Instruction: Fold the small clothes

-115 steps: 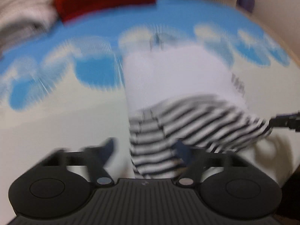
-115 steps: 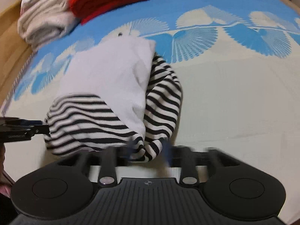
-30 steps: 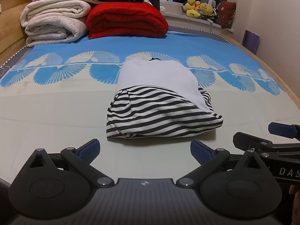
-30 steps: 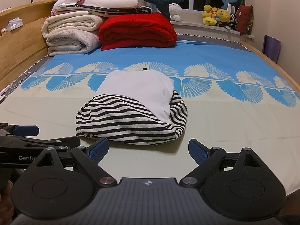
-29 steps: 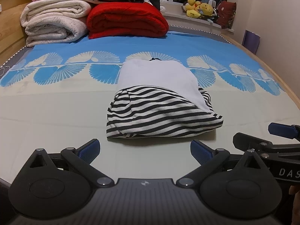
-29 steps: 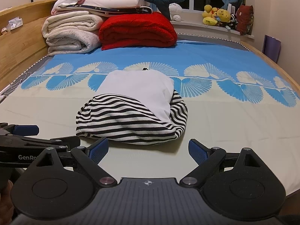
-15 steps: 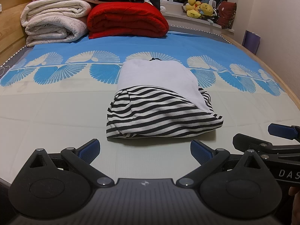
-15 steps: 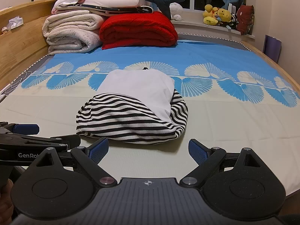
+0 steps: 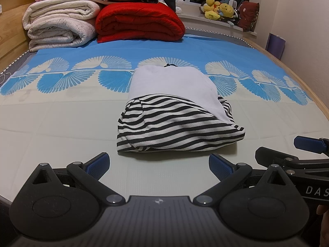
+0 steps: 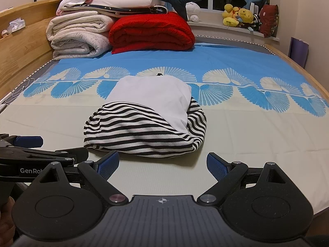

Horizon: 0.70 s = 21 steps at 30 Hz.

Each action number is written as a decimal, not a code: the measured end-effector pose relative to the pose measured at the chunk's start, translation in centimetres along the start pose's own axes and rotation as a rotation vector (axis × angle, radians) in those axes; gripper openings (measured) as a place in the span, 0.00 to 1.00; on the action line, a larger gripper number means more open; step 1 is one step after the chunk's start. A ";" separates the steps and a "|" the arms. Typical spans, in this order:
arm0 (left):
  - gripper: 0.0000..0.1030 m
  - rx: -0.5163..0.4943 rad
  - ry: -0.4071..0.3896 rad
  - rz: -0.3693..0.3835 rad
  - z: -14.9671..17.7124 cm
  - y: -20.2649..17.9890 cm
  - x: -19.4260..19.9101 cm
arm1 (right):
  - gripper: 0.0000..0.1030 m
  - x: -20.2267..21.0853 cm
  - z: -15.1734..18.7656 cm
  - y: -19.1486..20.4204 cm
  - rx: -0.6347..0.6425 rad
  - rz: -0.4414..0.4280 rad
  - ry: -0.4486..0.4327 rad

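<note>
A small white garment with black-and-white striped parts (image 9: pixel 176 115) lies folded in a compact bundle in the middle of the bed; it also shows in the right wrist view (image 10: pixel 148 119). My left gripper (image 9: pixel 159 162) is open and empty, just short of the bundle's near edge. My right gripper (image 10: pixel 162 162) is open and empty, also just short of the near edge. Each gripper shows at the side of the other's view: the right gripper (image 9: pixel 308 150) and the left gripper (image 10: pixel 28 144).
The bed sheet (image 9: pixel 61 123) is pale with a blue fan pattern at the far half. Rolled white blankets (image 9: pixel 59 26) and a red blanket (image 9: pixel 139 22) are stacked at the head. Stuffed toys (image 9: pixel 220 10) sit on the windowsill. A wooden bed frame (image 10: pixel 20 41) runs along the left.
Since 3.8 s ago both grippers have let go of the garment and pulled back, open. Over the last second nothing has visibly moved.
</note>
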<state>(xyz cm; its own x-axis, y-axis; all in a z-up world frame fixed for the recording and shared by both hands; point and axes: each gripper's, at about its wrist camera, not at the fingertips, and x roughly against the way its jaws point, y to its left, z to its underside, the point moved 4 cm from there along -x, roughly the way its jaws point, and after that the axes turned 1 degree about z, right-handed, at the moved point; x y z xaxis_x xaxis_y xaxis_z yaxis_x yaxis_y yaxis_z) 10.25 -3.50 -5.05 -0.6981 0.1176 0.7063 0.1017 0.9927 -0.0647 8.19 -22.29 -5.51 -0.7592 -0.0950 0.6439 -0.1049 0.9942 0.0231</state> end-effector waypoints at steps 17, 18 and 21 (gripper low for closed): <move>1.00 -0.005 -0.004 -0.001 -0.1 0.1 0.1 | 0.90 -0.1 0.0 0.0 -0.002 -0.001 0.001; 1.00 -0.005 -0.004 -0.001 -0.1 0.1 0.1 | 0.90 0.0 0.0 0.0 -0.002 -0.001 0.001; 1.00 -0.004 -0.003 -0.001 -0.1 0.1 0.0 | 0.90 -0.1 0.0 -0.1 -0.002 -0.001 0.002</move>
<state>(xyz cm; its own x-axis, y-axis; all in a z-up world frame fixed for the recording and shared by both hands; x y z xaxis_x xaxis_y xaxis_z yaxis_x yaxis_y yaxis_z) 10.30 -3.42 -4.94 -0.7004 0.1168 0.7041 0.1039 0.9927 -0.0612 8.26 -22.38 -5.54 -0.7581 -0.0959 0.6451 -0.1044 0.9942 0.0252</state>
